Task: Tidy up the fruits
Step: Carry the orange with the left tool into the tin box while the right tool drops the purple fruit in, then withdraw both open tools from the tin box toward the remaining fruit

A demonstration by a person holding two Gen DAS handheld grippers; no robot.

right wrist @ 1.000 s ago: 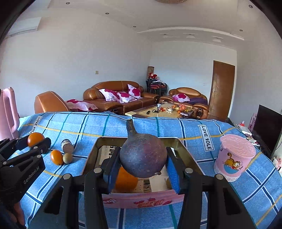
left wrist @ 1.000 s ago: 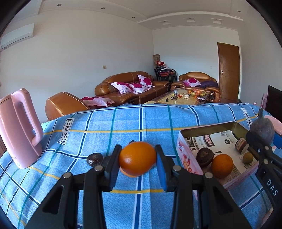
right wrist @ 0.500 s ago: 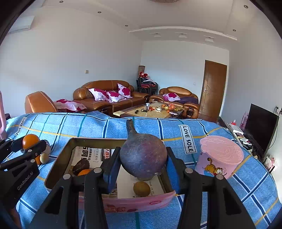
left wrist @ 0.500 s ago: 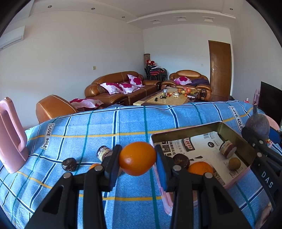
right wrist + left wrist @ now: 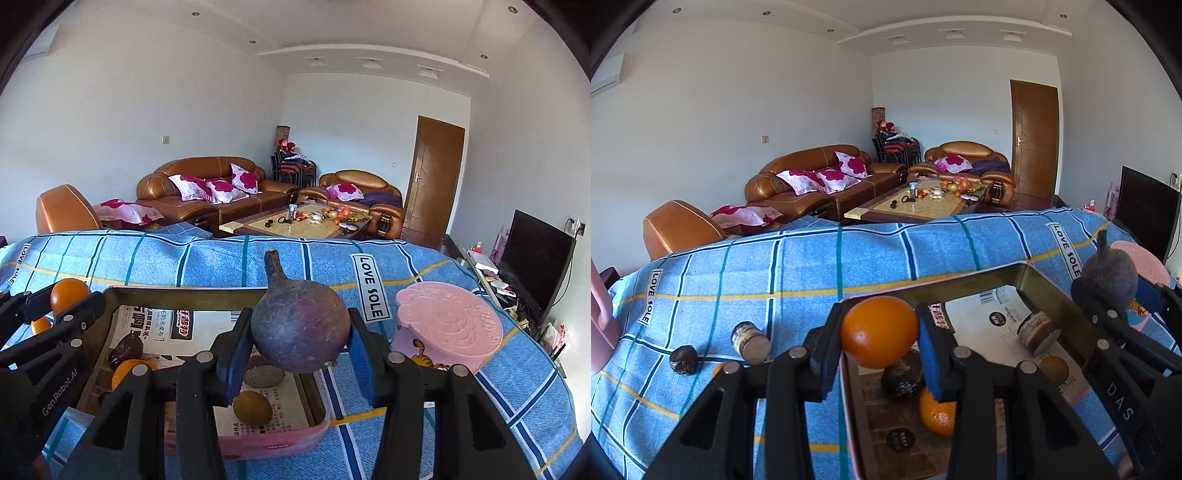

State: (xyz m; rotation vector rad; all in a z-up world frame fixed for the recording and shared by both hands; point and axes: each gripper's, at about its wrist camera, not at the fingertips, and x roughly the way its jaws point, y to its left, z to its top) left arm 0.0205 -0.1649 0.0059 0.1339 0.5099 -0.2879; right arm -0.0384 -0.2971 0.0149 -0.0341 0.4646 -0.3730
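A: Where's the fruit?
B: Landmark is the tray [image 5: 192,291]. Left gripper [image 5: 881,341] is clamped on an orange [image 5: 879,332], held in the air over the tray's left wall. Right gripper [image 5: 301,338] is clamped on a purple round root with a stalk [image 5: 299,330], held above the tray's right half.

A: Inside the tray?
B: Newspaper lining [image 5: 177,328]. On it, left end: a dark fruit [image 5: 903,374] and a second orange [image 5: 936,413], touching or nearly so. Right end: a brownish-green fruit [image 5: 253,408] and a grey-brown lump [image 5: 264,376] behind it. In the left view there's also a short cut cylinder [image 5: 1038,332] lying on its side near the right wall.

A: Outside the tray?
B: Left of it on the blue cloth [image 5: 798,266]: a small jar-like piece on its side [image 5: 751,341], and a dark round fruit [image 5: 683,360] further left. Right of the tray: a pink tub with lid [image 5: 447,328], standing upright. Pink thing [image 5: 600,325] at the far left edge, mostly cut off, can't tell what.

A: Grippers touching the tray?
B: Can't tell from these views.
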